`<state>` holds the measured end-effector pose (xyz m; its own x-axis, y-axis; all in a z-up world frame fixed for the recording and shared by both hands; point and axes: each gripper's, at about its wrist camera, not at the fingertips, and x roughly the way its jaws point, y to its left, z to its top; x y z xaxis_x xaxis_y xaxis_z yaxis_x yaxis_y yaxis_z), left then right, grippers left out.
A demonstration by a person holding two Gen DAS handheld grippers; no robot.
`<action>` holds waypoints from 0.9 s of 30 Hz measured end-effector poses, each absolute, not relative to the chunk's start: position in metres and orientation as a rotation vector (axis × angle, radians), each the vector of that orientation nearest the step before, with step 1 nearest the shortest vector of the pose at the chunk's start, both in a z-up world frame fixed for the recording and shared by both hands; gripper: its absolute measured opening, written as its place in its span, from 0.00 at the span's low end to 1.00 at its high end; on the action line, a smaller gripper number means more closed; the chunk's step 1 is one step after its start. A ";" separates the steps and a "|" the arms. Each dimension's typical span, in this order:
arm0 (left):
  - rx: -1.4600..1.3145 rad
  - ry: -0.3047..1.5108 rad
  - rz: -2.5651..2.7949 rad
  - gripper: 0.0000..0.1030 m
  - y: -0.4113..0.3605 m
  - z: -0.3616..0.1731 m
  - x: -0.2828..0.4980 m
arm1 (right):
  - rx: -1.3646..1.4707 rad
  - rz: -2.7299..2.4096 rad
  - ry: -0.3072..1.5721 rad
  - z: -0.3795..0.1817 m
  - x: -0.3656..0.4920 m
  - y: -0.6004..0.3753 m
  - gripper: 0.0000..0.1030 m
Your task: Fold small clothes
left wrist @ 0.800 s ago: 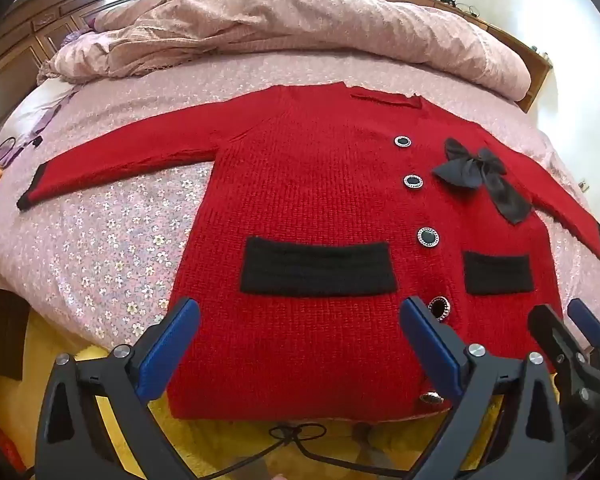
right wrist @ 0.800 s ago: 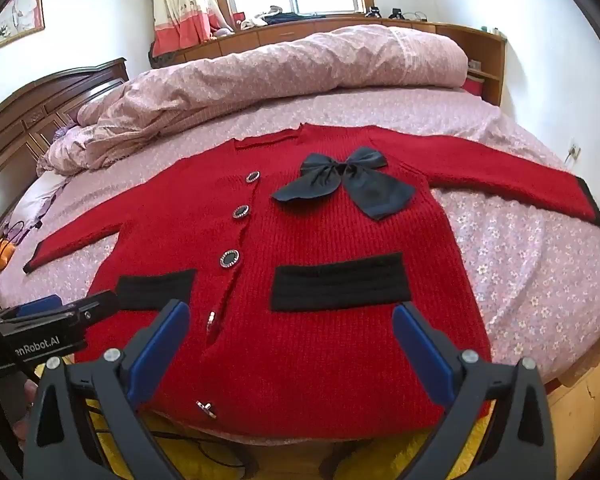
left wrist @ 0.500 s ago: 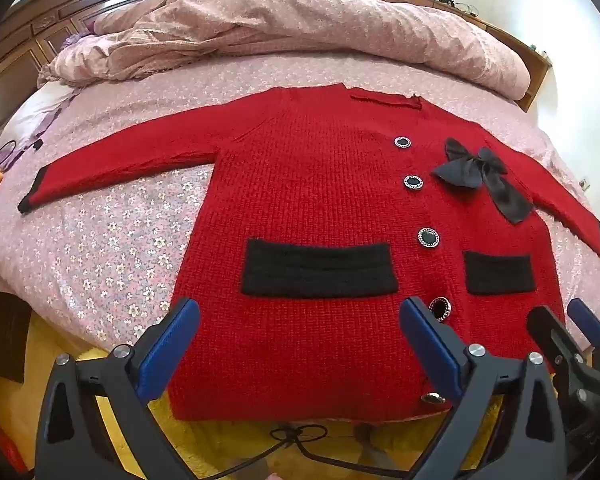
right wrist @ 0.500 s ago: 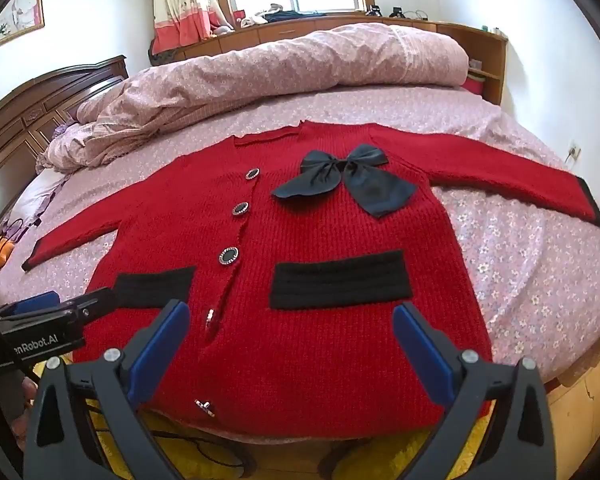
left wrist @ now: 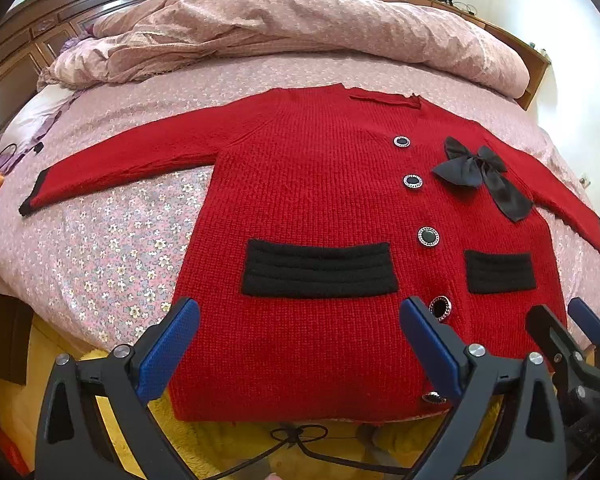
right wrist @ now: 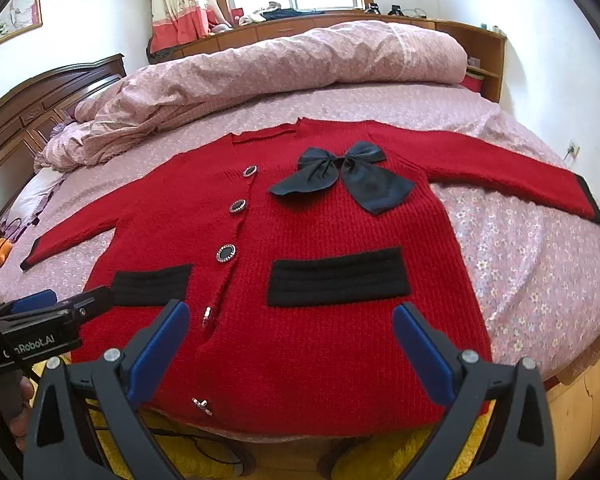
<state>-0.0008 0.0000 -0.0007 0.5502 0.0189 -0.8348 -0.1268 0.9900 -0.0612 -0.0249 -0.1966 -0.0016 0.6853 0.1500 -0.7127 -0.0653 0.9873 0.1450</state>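
Note:
A red knitted cardigan (left wrist: 320,184) (right wrist: 332,320) with black pocket bands, a black bow (left wrist: 480,172) (right wrist: 340,172) and round buttons lies flat and face up on the bed, both sleeves spread out sideways. My left gripper (left wrist: 300,312) hovers open above the hem on the garment's left half, nothing between its blue pads. My right gripper (right wrist: 292,316) stands open over the hem on the right half, also empty. Each gripper shows at the edge of the other's view.
A rumpled pink duvet (left wrist: 300,24) (right wrist: 280,68) is piled along the far side of the flowered bedsheet (left wrist: 100,248). A dark wooden headboard (right wrist: 40,100) stands at the left. A yellow fluffy mat (left wrist: 340,440) and a black cable lie below the bed's near edge.
Both views have shifted only slightly; the cardigan lies as before and both grippers stay wide apart.

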 end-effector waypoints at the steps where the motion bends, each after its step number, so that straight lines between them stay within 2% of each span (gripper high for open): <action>1: -0.118 0.986 0.087 0.94 0.000 -0.001 -0.001 | 0.112 0.120 0.808 -0.002 -0.025 -0.197 1.00; 27: -0.112 0.991 0.089 0.94 0.000 -0.001 -0.001 | 0.109 0.117 0.802 0.003 -0.027 -0.197 1.00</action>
<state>-0.0013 0.0002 -0.0008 0.5452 0.0239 -0.8380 -0.1260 0.9906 -0.0538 -0.0265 -0.1967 0.0027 0.6897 0.1456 -0.7093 -0.0632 0.9879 0.1413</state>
